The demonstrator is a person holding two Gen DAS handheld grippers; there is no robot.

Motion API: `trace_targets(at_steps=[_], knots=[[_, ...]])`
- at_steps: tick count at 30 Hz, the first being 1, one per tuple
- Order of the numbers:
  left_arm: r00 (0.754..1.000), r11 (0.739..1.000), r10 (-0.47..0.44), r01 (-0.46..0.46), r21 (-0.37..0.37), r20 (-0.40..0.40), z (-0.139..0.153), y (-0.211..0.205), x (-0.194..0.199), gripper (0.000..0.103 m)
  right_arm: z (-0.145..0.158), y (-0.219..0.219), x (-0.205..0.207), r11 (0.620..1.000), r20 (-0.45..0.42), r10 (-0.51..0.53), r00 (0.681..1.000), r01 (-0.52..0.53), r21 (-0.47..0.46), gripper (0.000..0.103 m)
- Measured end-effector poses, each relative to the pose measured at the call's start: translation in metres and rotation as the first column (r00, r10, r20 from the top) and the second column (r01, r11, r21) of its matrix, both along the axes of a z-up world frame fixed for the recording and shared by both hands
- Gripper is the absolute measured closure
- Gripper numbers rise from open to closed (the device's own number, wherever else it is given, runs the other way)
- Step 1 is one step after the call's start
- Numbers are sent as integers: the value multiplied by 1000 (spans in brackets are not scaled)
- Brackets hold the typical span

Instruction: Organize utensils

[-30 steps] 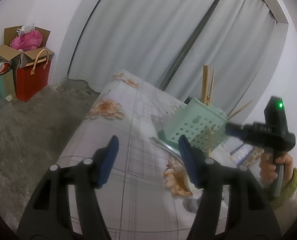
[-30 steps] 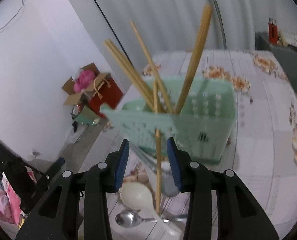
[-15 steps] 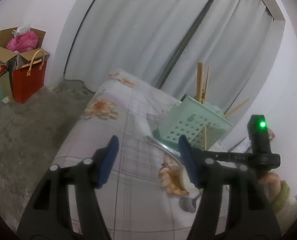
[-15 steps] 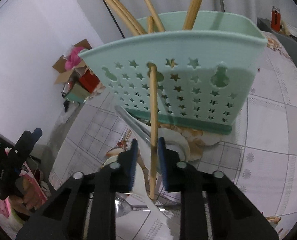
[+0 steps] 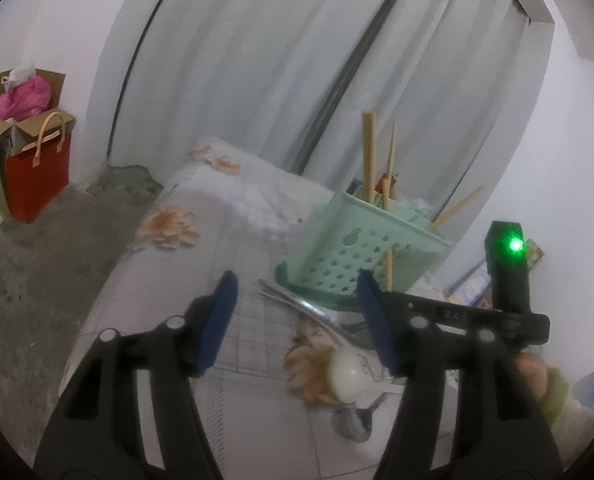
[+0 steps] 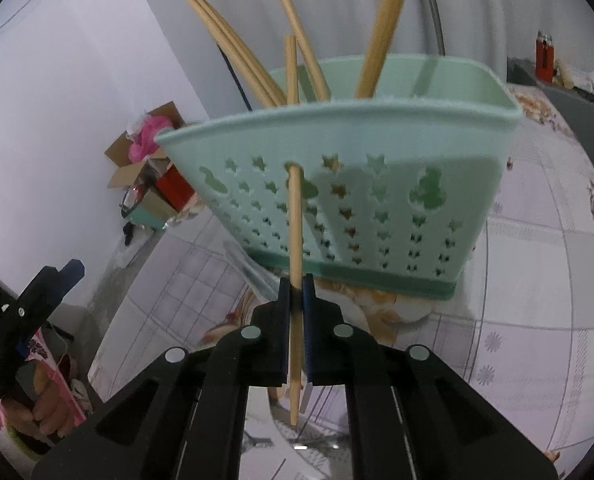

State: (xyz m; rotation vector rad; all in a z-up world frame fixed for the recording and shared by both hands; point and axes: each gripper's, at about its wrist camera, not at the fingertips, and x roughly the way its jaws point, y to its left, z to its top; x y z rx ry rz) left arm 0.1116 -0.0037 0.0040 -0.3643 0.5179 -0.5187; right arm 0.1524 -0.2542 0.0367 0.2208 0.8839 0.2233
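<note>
A mint green perforated utensil basket (image 6: 349,184) stands on the floral tablecloth (image 6: 537,280), with several wooden chopsticks (image 6: 381,36) standing in it. My right gripper (image 6: 295,292) is shut on one wooden chopstick (image 6: 295,216) that leans against the basket's front wall. In the left wrist view my left gripper (image 5: 295,312) is open and empty, to the left of the basket (image 5: 357,248). A white ceramic spoon (image 5: 347,372) and metal spoons (image 5: 353,420) lie on the cloth between its fingers. The right gripper (image 5: 509,292) shows beside the basket.
A red paper bag (image 5: 37,176) and a cardboard box (image 5: 21,96) stand on the concrete floor at the left. Grey curtains (image 5: 297,60) hang behind the table. A dark shelf with a red item (image 6: 545,56) is at the far right.
My right gripper has closed on the chopstick leaning at the basket's front and moved lower and closer to the basket. The left gripper stayed open and shifted slightly.
</note>
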Motion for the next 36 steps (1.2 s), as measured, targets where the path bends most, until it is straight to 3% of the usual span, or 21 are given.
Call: trace_targets(at_steps=[5,13,18,26,36], knots=[[999,999,-32,32,8,26,10,-11,5,45,10,4,6,999,53,-14,999,17,-47,97],[977,989,-148,144,36,151,60,-45,37,46,15,10,11,993,119,-38,992,51,-110,97],[959,977,-215,210,46,185,85,-74,71,56,15,16,10,985,166,-37,985,64,-158,97],[955,954,-276,258,155,109,80,-118,109,71,15,14,7,984,208,-21,978,56,-167,97],[956,937,-287,293,191,-60,54,-141,129,73,16,18,1,980,243,-17,970,64,-189,97]])
